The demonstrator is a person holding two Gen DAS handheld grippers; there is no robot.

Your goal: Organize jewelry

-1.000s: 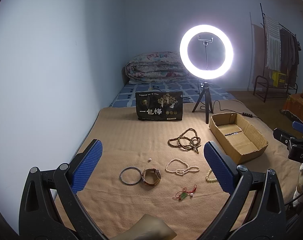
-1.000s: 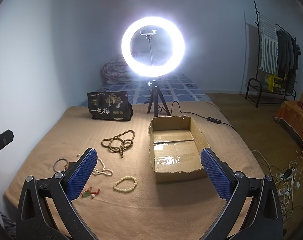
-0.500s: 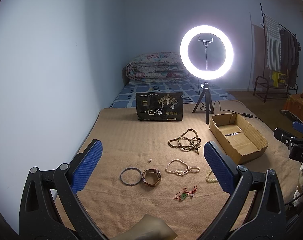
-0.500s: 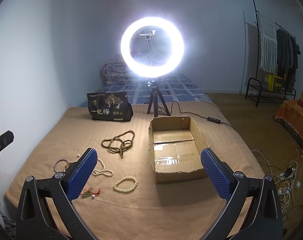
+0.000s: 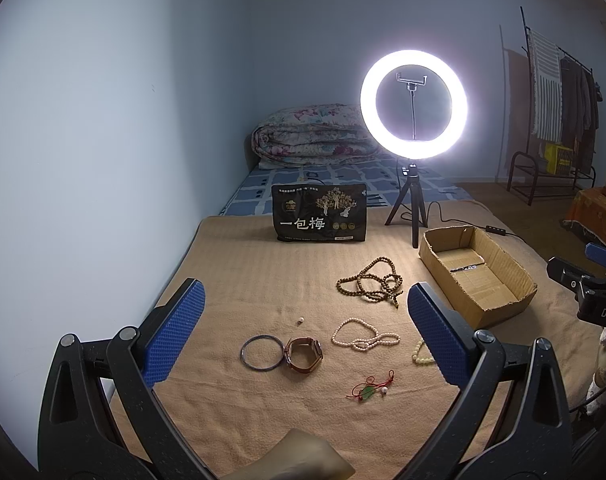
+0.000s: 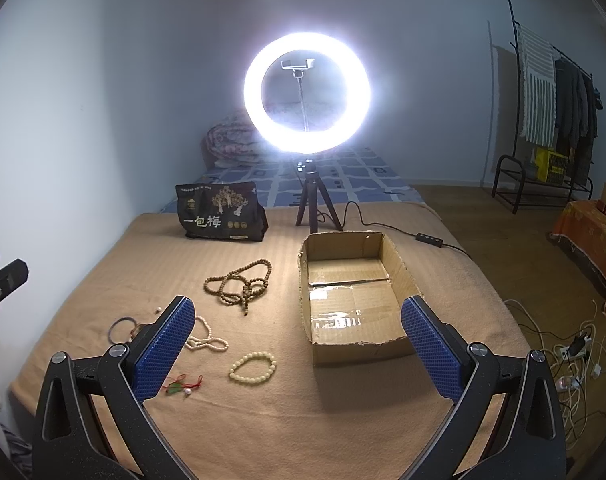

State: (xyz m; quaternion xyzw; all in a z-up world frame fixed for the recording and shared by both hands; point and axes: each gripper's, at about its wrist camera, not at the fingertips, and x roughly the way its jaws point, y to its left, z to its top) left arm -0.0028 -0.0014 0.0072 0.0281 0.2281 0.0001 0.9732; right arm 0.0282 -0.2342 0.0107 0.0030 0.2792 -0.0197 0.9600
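Observation:
Jewelry lies loose on the tan blanket (image 5: 239,264): a brown bead necklace (image 5: 371,284), a pearl strand (image 5: 363,334), a grey bangle (image 5: 261,352), a brown watch (image 5: 304,354), a red-cord jade pendant (image 5: 369,390), a cream bead bracelet (image 6: 253,368) and a small white bead (image 5: 301,321). An open, empty cardboard box (image 6: 351,300) stands to their right. My left gripper (image 5: 303,328) is open and empty above the bangle and watch. My right gripper (image 6: 299,340) is open and empty above the box's near left corner.
A lit ring light on a tripod (image 5: 413,110) stands behind the box, its cable (image 6: 383,226) trailing right. A black snack bag (image 5: 319,218) stands at the back. A folded quilt (image 5: 315,136) lies behind. A clothes rack (image 6: 543,120) and floor cables (image 6: 571,356) are at the right.

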